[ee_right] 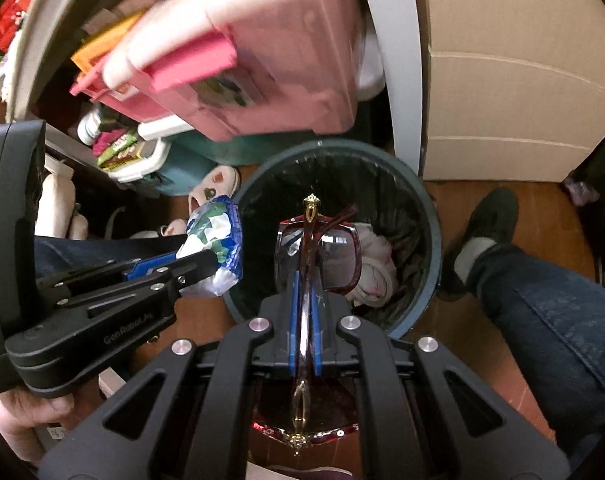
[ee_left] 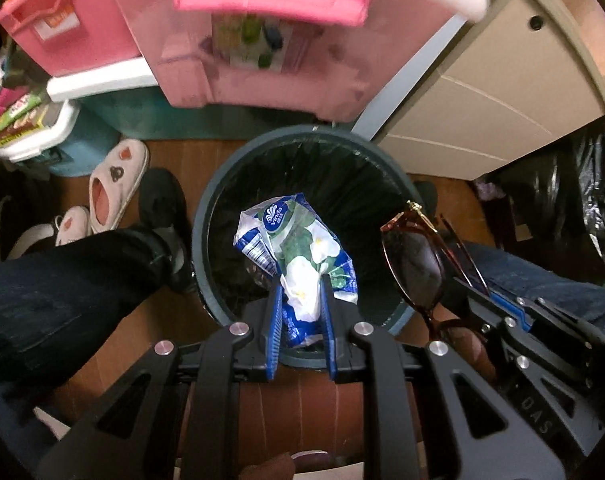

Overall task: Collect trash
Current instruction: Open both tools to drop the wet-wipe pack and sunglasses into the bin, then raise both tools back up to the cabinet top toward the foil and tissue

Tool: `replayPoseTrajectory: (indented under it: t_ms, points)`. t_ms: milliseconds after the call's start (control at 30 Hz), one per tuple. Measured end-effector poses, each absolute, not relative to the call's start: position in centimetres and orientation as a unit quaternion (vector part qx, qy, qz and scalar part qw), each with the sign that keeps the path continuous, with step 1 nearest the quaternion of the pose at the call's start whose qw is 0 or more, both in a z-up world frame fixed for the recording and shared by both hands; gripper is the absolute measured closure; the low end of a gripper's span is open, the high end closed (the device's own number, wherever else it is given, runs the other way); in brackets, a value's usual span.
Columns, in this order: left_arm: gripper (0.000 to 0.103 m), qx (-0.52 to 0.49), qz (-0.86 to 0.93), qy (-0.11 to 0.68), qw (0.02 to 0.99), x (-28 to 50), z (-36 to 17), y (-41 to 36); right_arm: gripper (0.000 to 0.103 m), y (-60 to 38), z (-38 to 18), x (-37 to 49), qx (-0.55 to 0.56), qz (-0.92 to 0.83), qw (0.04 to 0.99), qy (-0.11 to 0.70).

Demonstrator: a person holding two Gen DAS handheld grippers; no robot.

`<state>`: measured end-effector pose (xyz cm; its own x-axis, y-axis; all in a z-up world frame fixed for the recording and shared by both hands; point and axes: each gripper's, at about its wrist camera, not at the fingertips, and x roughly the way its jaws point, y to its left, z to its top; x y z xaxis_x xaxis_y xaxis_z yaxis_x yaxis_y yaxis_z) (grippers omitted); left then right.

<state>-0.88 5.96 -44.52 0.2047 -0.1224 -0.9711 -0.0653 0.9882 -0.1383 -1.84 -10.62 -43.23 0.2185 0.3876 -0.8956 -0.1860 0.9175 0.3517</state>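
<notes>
My left gripper [ee_left: 301,284] is shut on a crumpled blue, white and green tissue wrapper [ee_left: 292,240] and holds it over the open round trash bin [ee_left: 206,216], which has a black liner. My right gripper [ee_right: 306,276] is shut on a pair of red-brown sunglasses [ee_right: 334,256] with gold hinges, also held above the bin [ee_right: 432,216]. Crumpled white and pink trash [ee_right: 376,260] lies inside the bin. The right gripper with the sunglasses [ee_left: 414,264] shows at the right of the left wrist view. The left gripper with the wrapper [ee_right: 214,240] shows at the left of the right wrist view.
A pink storage box [ee_left: 262,60] stands just behind the bin, with a beige cabinet [ee_left: 502,88] to its right. Slippers [ee_left: 116,184] and the person's legs and shoes [ee_right: 486,232] flank the bin on the wooden floor. A black bag [ee_left: 582,184] sits at the right.
</notes>
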Motion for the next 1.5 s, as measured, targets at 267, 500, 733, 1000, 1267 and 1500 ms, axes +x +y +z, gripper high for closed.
replayPoseTrajectory:
  t_ms: [267,500,733,1000,1267,1500]
  points:
    - [0.086,-0.080,-0.012,0.666,0.741,1.3,-49.5,6.4,0.097,-9.9,-47.7,0.4,0.090,0.172,0.751,0.631]
    - [0.085,-0.084,-0.013,0.691,0.718,2.9,-53.3,6.3,0.097,-8.9,-52.1,1.7,0.095,0.163,0.725,0.662]
    - [0.084,-0.083,-0.012,0.704,0.706,4.6,-55.7,6.2,0.076,-8.7,-54.8,2.8,0.098,0.152,0.721,0.669]
    - [0.072,-0.090,-0.007,0.700,0.708,5.6,-56.1,6.8,0.044,-10.2,-54.2,3.6,0.084,0.132,0.736,0.659]
    - [0.016,-0.088,0.002,0.682,0.726,4.7,-54.0,7.5,0.017,-13.1,-52.4,2.4,0.088,0.102,0.751,0.646]
    - [0.013,-0.076,-0.013,0.662,0.746,3.0,-49.9,5.7,0.015,-15.9,-48.6,0.7,0.109,0.085,0.774,0.618]
